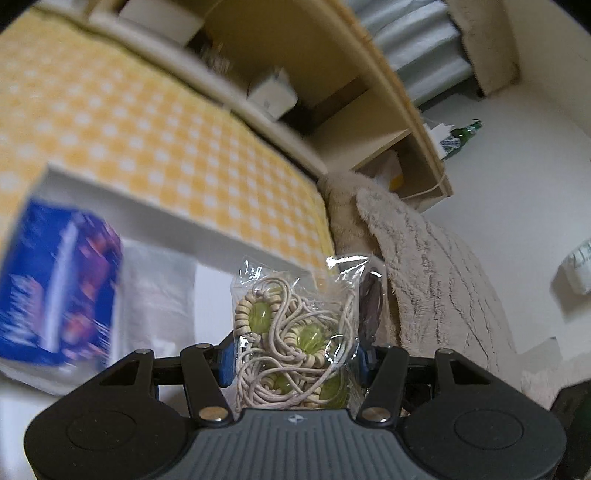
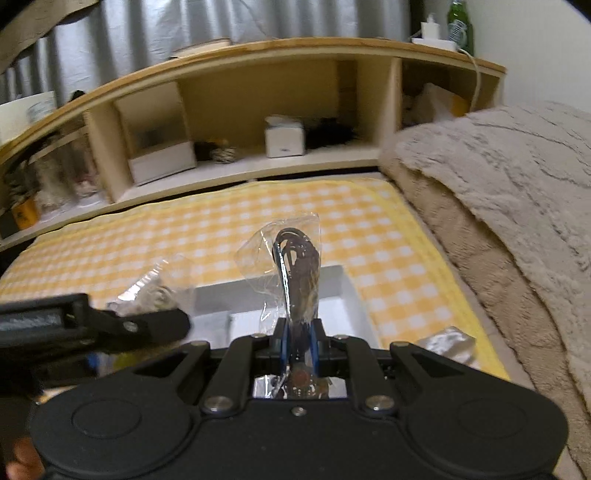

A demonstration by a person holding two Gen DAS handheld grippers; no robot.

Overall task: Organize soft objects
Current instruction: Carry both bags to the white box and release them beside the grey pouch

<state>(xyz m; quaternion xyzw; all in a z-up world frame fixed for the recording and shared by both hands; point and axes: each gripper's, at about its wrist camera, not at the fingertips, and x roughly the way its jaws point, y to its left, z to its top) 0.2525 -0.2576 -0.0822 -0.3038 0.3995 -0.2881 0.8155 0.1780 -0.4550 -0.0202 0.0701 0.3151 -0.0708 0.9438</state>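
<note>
Left gripper (image 1: 295,363): my fingers are clamped on a clear bag of beaded cord (image 1: 295,332); the blue pads press both its sides.
Beaded cord bag: cream cord, small pale ring beads and green translucent beads, crumpled inside clear plastic, standing upright between my left fingers, held above the white box (image 1: 177,218).
Right gripper (image 2: 298,343): my fingers are nearly together, pinching a clear bag of dark cord (image 2: 295,269).
Dark cord bag: a narrow plastic sleeve with a coil of black-brown cord, poking up from my right fingers, over the open white box (image 2: 343,291) in the right wrist view.
White box: lies on the yellow checked bedsheet (image 2: 221,218), lid off; a blue carton (image 1: 59,291) shows at its left end in the left wrist view, blurred.
Left gripper seen from the right wrist: its black body (image 2: 110,325) reaches in from the left, with crinkled plastic at its tip, just beside the box.
Loose packet (image 2: 448,345): a clear wrapper on the sheet, right of the box.
Blanket (image 2: 498,206): beige and fluffy, heaped along the right edge of the bed.
Headboard shelf (image 2: 258,166): behind the bed, holding small boxes; a green bottle (image 2: 460,26) stands on top.
</note>
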